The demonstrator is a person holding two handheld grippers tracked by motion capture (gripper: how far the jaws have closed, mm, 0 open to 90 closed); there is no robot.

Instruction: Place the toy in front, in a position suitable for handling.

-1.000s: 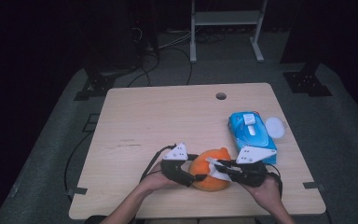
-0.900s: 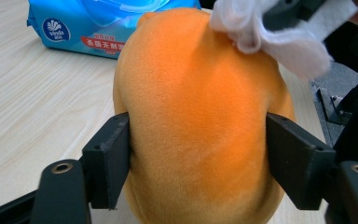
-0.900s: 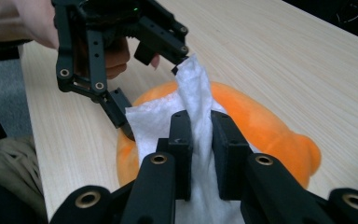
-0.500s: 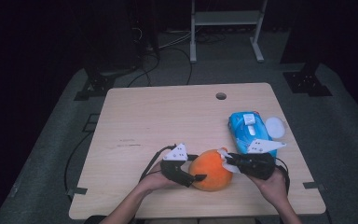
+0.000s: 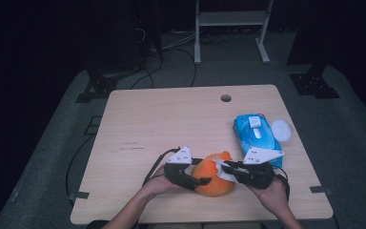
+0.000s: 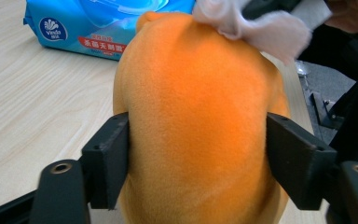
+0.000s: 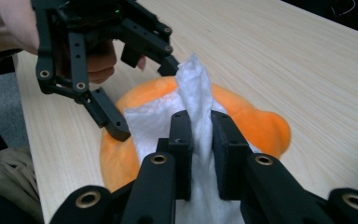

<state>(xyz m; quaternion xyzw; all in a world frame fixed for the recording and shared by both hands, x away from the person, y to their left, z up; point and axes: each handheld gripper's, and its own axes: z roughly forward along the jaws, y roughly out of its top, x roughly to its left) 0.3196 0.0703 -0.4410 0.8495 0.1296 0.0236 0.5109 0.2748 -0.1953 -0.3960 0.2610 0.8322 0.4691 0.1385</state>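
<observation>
Left gripper (image 5: 201,180) has both jaws pressed into the sides of the orange plush toy (image 5: 214,174); jaws have just been closing, toy between them, fabric bulging past the pads in the left gripper view. Right gripper (image 5: 228,171) is clamped on a white wet wipe (image 7: 193,116), pinched upright between its jaws and draped over the top of the toy.

Wooden table (image 5: 171,119): light top, round hole (image 5: 226,98) near the far edge. Toy sits near the front edge, roughly centre-right, between the two hands.

Blue wet wipes pack (image 5: 256,136) lies just behind and right of the toy, near the right gripper, white flip lid on top. White round lid (image 5: 281,130) lies touching the pack's far right side, at the table's right edge.

Wipe contacts the upper surface of the toy on the right gripper's side; left gripper's jaws show just beyond it in the right gripper view.
</observation>
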